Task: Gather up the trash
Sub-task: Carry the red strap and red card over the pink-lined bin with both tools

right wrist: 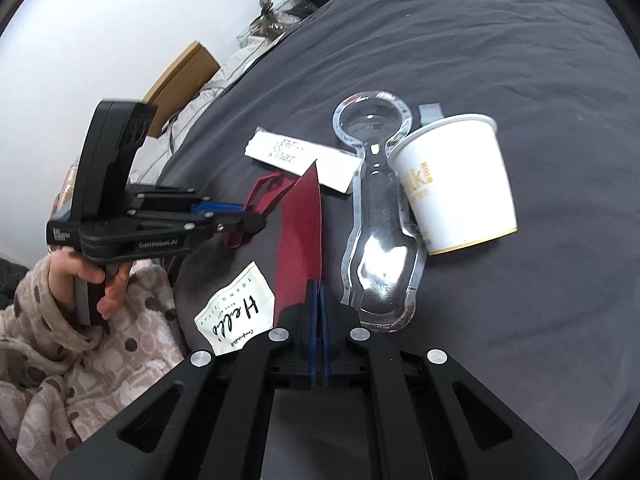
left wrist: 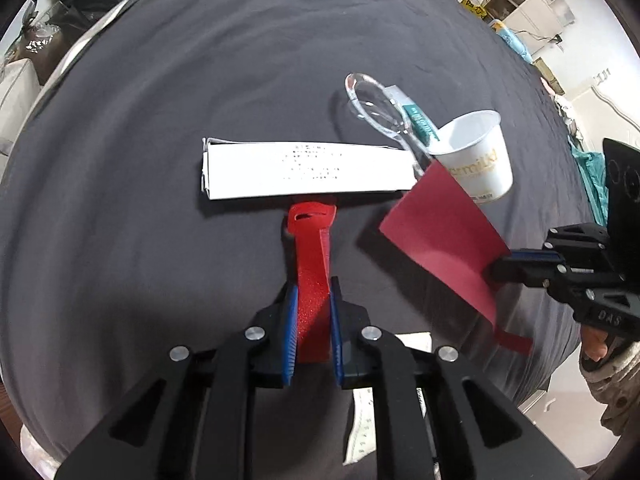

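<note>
In the left wrist view, the left gripper [left wrist: 313, 300] pinches a red strap [left wrist: 310, 264] whose far end lies just near of the white carton [left wrist: 308, 170].

In the right wrist view, the right gripper [right wrist: 318, 292] clamps a red sheet [right wrist: 302, 240], lifted left of the clear blister pack [right wrist: 376, 216] and white cup [right wrist: 456, 184].

Print on the white folded paper [left wrist: 304, 170]: several lines, too small and blurred to read in either view. In the right wrist view the red sheet [right wrist: 301, 240] covers the paper's near edge.

Paper cup [left wrist: 478, 152], right of the paper: gold lettering partly hidden behind the red sheet's corner; only part of a word shows.

Teal-printed wrapper [left wrist: 420, 122], between the cup and the clear plastic blister shell [left wrist: 376, 106]: lower end hidden by the cup; text illegible.

Cloth label [right wrist: 236, 312], near side of the paper: one corner hidden under the right gripper [right wrist: 318, 284].

Red strap [left wrist: 312, 276]: lower end hidden between the left gripper's [left wrist: 314, 292] blue pads.
</note>
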`<act>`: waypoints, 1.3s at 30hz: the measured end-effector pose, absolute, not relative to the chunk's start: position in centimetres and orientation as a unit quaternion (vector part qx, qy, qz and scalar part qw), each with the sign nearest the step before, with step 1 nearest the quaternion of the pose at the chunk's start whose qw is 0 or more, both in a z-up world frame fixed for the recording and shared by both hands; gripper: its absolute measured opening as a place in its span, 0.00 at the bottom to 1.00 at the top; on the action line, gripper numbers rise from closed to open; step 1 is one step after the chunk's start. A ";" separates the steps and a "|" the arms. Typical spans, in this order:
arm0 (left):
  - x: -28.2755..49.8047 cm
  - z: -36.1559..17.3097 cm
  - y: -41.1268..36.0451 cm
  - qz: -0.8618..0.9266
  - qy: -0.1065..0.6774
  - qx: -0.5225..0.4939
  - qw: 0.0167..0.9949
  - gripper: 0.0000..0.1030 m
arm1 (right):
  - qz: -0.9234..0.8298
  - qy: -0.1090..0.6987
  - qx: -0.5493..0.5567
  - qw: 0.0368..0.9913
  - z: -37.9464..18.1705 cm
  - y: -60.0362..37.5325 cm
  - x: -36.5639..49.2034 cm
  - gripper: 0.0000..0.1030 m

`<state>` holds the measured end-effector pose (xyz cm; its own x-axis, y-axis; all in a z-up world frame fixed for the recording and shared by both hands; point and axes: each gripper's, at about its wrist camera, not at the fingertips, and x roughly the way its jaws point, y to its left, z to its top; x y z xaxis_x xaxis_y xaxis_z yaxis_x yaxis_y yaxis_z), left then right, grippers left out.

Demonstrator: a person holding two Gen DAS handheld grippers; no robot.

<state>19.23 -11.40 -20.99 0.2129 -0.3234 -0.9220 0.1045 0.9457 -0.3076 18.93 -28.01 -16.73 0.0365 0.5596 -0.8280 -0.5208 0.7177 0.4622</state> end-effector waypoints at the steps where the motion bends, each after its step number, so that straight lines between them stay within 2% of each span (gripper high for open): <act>1: 18.8 -20.9 -11.7 -0.138 0.609 -0.090 0.776 0.13 | 0.376 0.583 0.020 0.720 -16.5 -28.1 18.9 0.01; 14: 15.1 -17.1 -7.9 -0.111 0.559 -0.116 0.813 0.13 | 0.396 0.572 -0.021 0.719 -14.4 -24.6 18.3 0.01; 23: 10.3 -16.0 0.2 -0.046 0.528 -0.178 0.829 0.13 | 0.426 0.550 -0.097 0.712 -12.3 -19.4 18.2 0.01; 39: 4.2 -15.2 11.8 0.057 0.479 -0.257 0.837 0.13 | 0.477 0.536 -0.110 0.688 -10.3 -9.3 17.0 0.01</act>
